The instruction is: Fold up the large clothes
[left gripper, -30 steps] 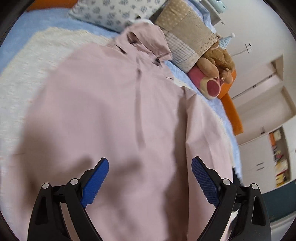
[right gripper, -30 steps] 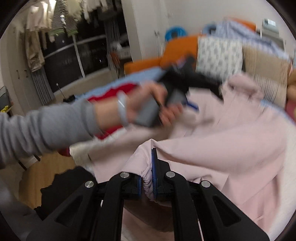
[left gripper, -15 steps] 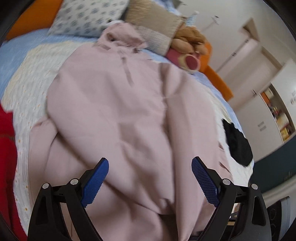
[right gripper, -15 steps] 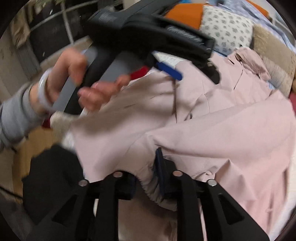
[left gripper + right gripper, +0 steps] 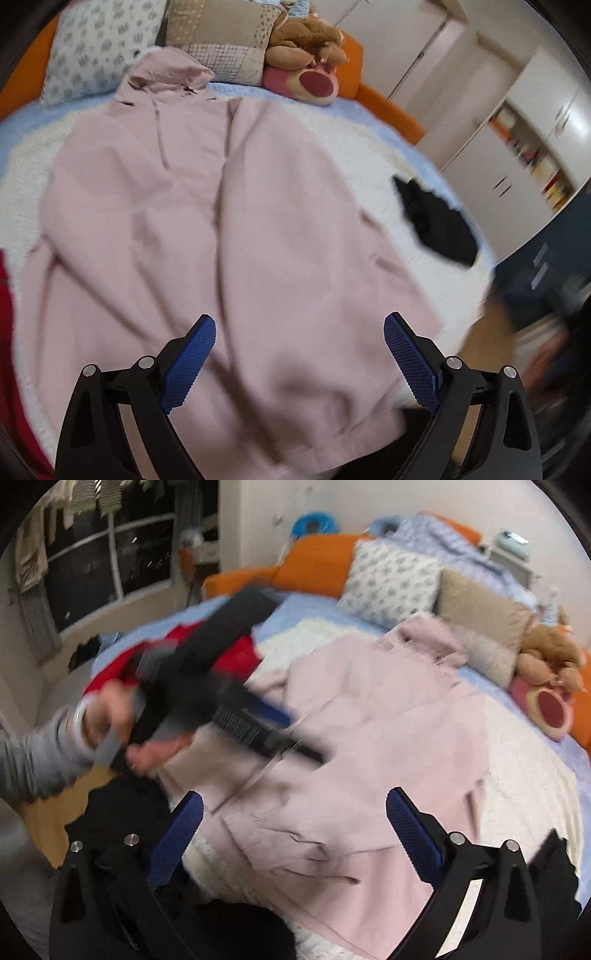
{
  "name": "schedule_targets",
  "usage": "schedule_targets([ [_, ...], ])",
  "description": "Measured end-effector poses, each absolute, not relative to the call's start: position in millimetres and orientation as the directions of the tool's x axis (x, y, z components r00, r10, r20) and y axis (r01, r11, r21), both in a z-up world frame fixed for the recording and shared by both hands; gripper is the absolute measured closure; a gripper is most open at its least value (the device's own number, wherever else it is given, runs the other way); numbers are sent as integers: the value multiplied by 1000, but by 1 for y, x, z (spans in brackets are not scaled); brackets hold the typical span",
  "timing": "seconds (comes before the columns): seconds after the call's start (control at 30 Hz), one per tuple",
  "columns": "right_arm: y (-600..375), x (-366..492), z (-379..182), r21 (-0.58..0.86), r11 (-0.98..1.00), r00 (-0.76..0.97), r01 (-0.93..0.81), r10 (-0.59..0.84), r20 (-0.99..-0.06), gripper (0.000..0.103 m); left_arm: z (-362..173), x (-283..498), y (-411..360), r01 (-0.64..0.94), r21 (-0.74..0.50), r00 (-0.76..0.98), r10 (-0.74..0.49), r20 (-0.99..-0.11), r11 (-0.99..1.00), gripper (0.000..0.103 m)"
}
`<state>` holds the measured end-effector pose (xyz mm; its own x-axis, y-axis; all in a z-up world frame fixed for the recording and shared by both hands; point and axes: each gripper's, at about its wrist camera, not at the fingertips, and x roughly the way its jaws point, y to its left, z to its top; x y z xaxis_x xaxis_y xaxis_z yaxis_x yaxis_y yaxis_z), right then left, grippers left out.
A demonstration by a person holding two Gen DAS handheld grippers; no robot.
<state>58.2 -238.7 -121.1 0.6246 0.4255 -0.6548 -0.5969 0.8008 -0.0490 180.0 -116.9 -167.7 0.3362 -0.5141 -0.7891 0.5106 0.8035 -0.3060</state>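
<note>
Now both jaws stand wide, nothing held: my right hand-held gripper (image 5: 294, 836) has just been opening, cloth below it, not pinched. Pink jacket (image 5: 229, 229) lies flat on the bed (image 5: 376, 147), long axis lower frame to hood upper left; left hand-held gripper (image 5: 300, 356) over hem.

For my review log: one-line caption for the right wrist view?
Right gripper, fingers just opened, empty above the pink garment on the bed; left gripper blurred.

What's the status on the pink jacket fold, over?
Left gripper open, empty. Right gripper jaws just opened, nothing between them. Pink jacket lies loose on the bed, sleeve folded across. Black garment lies beside it, clear of it.
</note>
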Motion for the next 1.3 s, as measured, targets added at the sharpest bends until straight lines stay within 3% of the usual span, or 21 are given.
schedule_targets([
  [0.07, -261, 63, -99, -34, 807, 666, -589, 461, -587, 5, -181, 162, -116, 507, -204, 367, -424, -828, 838, 9],
  [0.13, -279, 94, -83, -52, 828, 718, -558, 451, -530, 5, -201, 151, -120, 503, -183, 315, -377, -871, 845, 9],
  [0.3, -306, 261, -81, -85, 911, 783, -405, 297, -546, 6, -231, 156, -127, 463, -239, 234, -378, -896, 854, 9],
  [0.33, -309, 292, -86, -81, 923, 784, -377, 271, -558, 8, -233, 157, -128, 466, -234, 235, -374, -897, 854, 9],
  [0.43, -325, 415, -123, -66, 965, 757, -254, 156, -635, 29, -238, 154, -129, 480, -223, 243, -373, -895, 849, 13],
  [0.5, -336, 474, -158, -59, 982, 702, -179, 85, -707, 45, -241, 153, -128, 486, -263, 220, -408, -886, 834, 32],
  [0.57, -344, 515, -197, -102, 991, 642, -87, -22, -766, 50, -247, 157, -128, 487, -343, 158, -467, -870, 803, 59],
  [0.63, -360, 543, -230, -66, 997, 559, -31, -38, -828, 71, -247, 151, -131, 511, -332, 164, -470, -867, 793, 76],
  [0.67, -365, 547, -237, -17, 1000, 537, -22, -3, -844, 88, -244, 152, -131, 524, -313, 182, -464, -867, 792, 83],
  [0.8, -391, 546, -223, 1, 999, 602, 43, -26, -798, 97, -223, 161, -121, 525, -330, 218, -498, -839, 785, 89],
  [0.93, -411, 554, -213, 44, 997, 629, 63, -6, -777, 97, -216, 172, -112, 509, -268, 274, -448, -851, 818, 89],
  [1.07, -412, 559, -239, 47, 997, 610, 63, -1, -792, 97, -243, 171, -116, 502, -196, 260, -363, -895, 843, 87],
  [1.2, -395, 556, -266, -54, 998, 600, 21, -55, -798, 91, -256, 170, -113, 483, -207, 251, -360, -898, 851, 86],
  [1.23, -392, 549, -259, -78, 997, 621, 13, -70, -780, 87, -253, 171, -109, 473, -218, 248, -366, -897, 854, 81],
  [1.3, -397, 534, -241, -39, 999, 651, -3, -28, -758, 40, -241, 169, -98, 456, -219, 268, -367, -891, 863, 69],
])
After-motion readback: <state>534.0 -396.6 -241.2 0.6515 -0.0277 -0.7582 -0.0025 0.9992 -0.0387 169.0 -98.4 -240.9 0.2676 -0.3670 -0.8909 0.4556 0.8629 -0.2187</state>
